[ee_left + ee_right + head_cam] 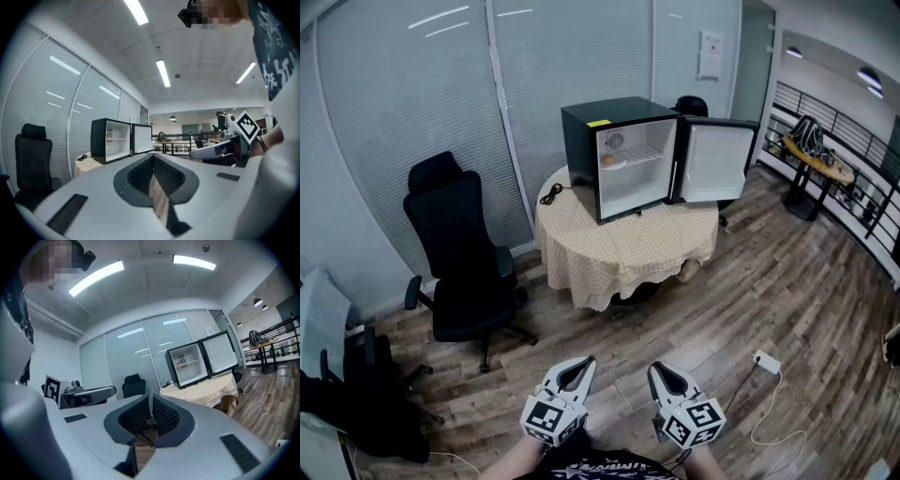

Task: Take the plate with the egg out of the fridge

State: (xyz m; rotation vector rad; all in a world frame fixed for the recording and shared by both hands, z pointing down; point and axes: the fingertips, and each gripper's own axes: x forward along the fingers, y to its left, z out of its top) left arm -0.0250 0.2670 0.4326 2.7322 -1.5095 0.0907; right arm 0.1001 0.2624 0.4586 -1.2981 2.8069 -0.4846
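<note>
Left gripper point(580, 365) and right gripper point(662, 371) are hovering, jaws together, empty, facing the open fridge point(579, 148); plate point(612, 161) is lying flat on its upper shelf point(643, 155).

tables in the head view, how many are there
2. One cloth-covered table under the open fridge, centre; one wooden table by the railing, far right. Others may be out of frame.

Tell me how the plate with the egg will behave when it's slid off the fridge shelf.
The egg seems to lie loose on the plate, so it will probably roll if the plate tilts. The plate looks small and shallow, likely stiff and light. The shelf looks like wire and may snag its base, so lift rather than drag.
</note>
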